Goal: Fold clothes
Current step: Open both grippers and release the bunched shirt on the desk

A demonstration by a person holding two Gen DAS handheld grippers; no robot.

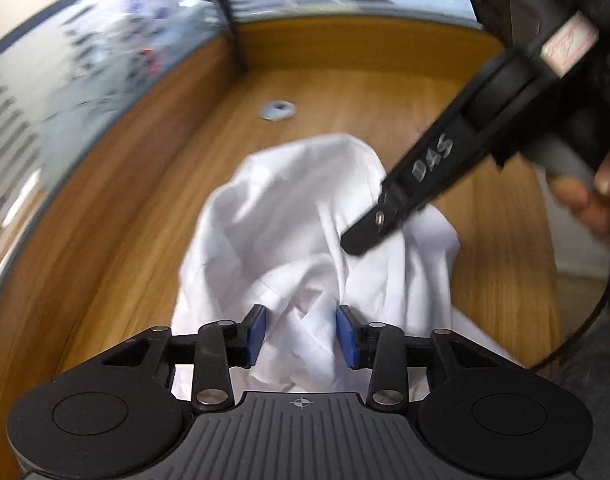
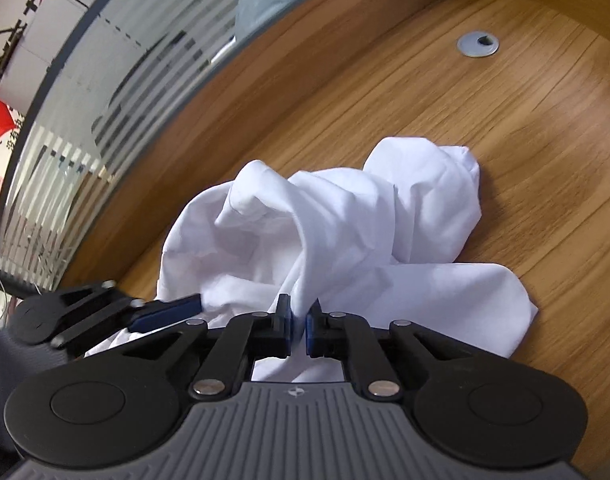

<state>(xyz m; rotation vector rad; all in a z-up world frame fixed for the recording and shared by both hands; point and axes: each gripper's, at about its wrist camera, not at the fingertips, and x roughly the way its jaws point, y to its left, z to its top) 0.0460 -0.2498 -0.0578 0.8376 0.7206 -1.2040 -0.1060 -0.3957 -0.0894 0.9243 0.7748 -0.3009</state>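
A crumpled white garment (image 2: 329, 240) lies heaped on the wooden tabletop (image 2: 505, 128), near the front edge, with a grey cable grommet (image 2: 477, 45) well beyond it. The right gripper (image 2: 300, 326) has its fingers pinched almost closed on a raised ridge of the cloth, which runs up between the blue pads. The left gripper (image 1: 301, 334) has its fingers partly open, astride a bunched fold without clearly pressing it.

To do this step well, the left should probably close on a true edge or corner rather than a random wrinkle, so both grips can draw apart and spread the garment flat before any folding.

Both grippers tilt steeply down at the cloth; the right one reaches in from the far right, a hand (image 1: 593, 204) visible at its handle.
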